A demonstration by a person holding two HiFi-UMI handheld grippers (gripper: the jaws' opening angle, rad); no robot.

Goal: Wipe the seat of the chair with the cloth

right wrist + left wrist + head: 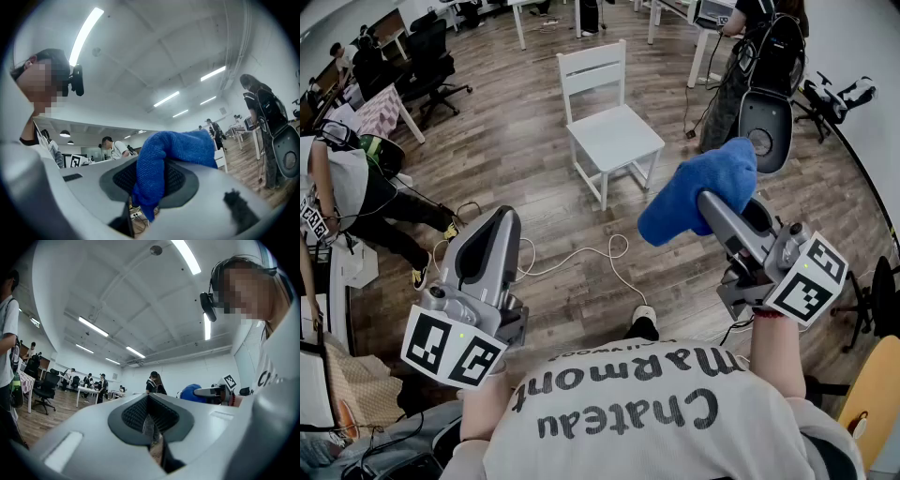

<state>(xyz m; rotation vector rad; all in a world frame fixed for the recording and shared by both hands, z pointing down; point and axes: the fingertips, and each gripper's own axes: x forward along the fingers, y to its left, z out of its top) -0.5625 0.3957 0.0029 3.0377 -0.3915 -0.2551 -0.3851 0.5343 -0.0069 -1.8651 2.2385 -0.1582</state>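
My right gripper has its fingers clamped on a fold of the blue cloth, which is soft, light and limp, so best gripped bunched; left gripper narrow, empty; chair well ahead.

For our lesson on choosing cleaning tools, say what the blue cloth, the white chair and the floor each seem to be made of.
blue cloth: soft knitted or looped fabric, perhaps microfibre; a fuzzy ribbed texture shows.
white chair: probably painted wood, matte; slatted back, square legs.
floor: wood or wood-look planks with a slight sheen; plank seams and grain tones show.
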